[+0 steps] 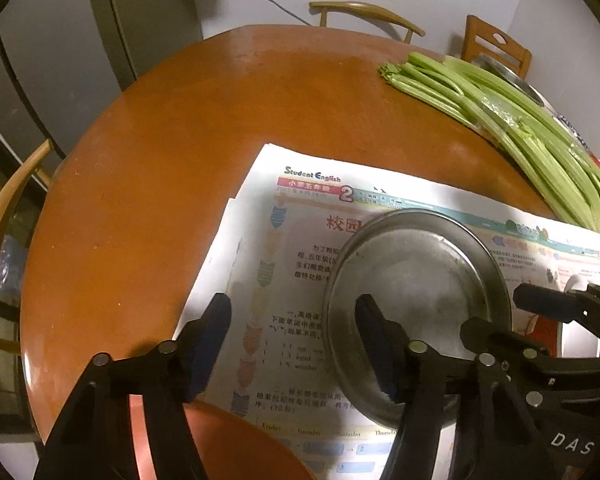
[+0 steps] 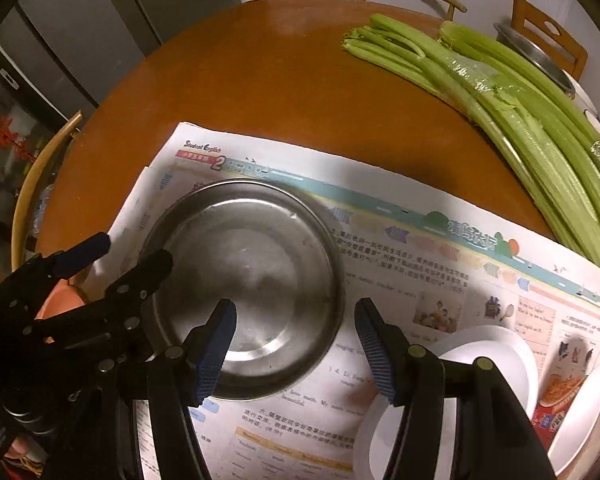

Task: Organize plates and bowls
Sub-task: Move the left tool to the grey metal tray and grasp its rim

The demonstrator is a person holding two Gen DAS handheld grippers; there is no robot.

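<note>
A round steel bowl (image 2: 246, 288) sits upright on a newspaper (image 2: 400, 256) spread over the near half of the round bench (image 2: 260, 80); the bowl holds nothing. The left hand-held gripper (image 1: 292, 344) has its jaws apart, straddling the bowl's left rim, one finger outside and one over the inside. The right hand-held gripper (image 2: 296, 350) is also spread wide, its left finger over the bowl's near rim, its right finger over the paper. To the near right lie white dishes (image 2: 496, 364), stacked or overlapping, contents not visible. Celery stalks (image 2: 520, 120) lie along the far right, with another metal bowl (image 2: 536, 56) behind them.
</note>
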